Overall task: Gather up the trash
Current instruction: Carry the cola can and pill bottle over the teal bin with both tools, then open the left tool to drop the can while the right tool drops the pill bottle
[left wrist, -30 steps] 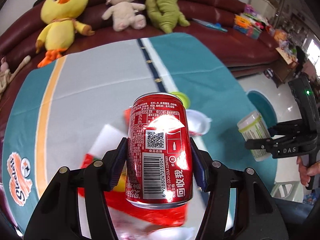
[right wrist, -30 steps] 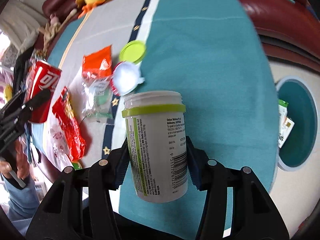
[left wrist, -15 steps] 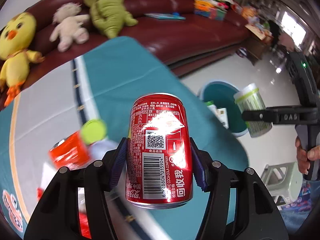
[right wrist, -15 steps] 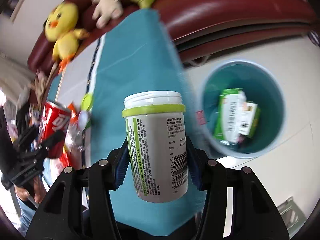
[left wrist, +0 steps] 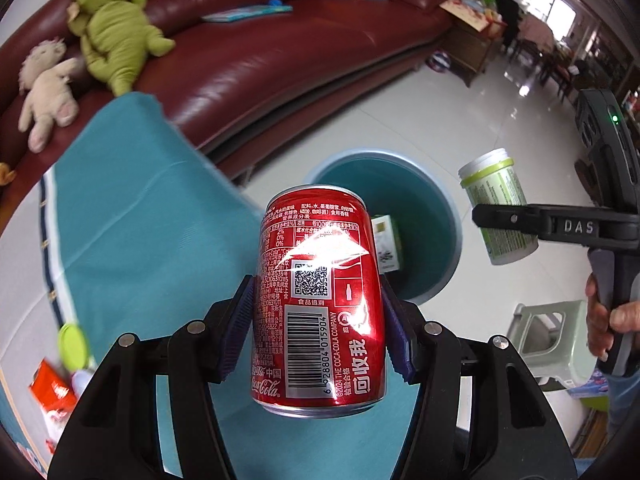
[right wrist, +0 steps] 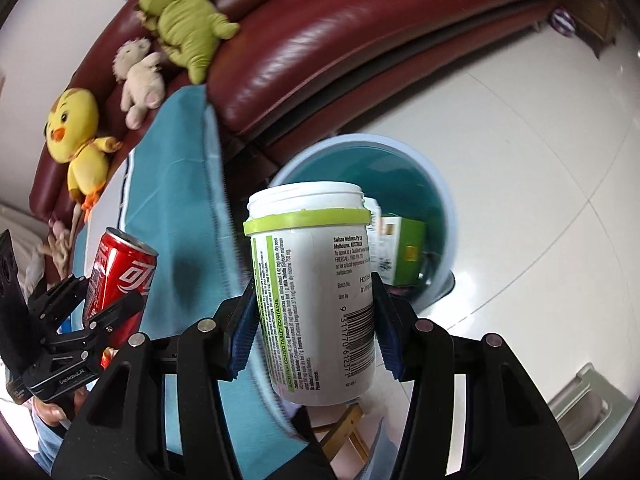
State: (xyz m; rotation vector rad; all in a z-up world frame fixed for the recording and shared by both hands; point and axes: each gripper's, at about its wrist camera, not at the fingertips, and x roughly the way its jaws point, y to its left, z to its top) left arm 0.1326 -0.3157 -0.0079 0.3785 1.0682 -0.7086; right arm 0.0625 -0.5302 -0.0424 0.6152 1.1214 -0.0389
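Open floor (right wrist: 520,120) surrounds the bin (right wrist: 448,216); its mouth gapes unobstructed, boxes (right wrist: 402,252) inside, with sofa (right wrist: 320,40) and table edge (right wrist: 212,152) bordering one side.

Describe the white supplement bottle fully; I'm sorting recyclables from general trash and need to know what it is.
The white supplement bottle looks like plastic, with a lime-green band under a threaded, capless neck. Its label carries green-edged small print and a barcode. It is roughly upright, clamped at mid-body between the blue pads of the right gripper, with nothing else touching it. It hangs off the table's edge, in front of the teal bin on the floor.
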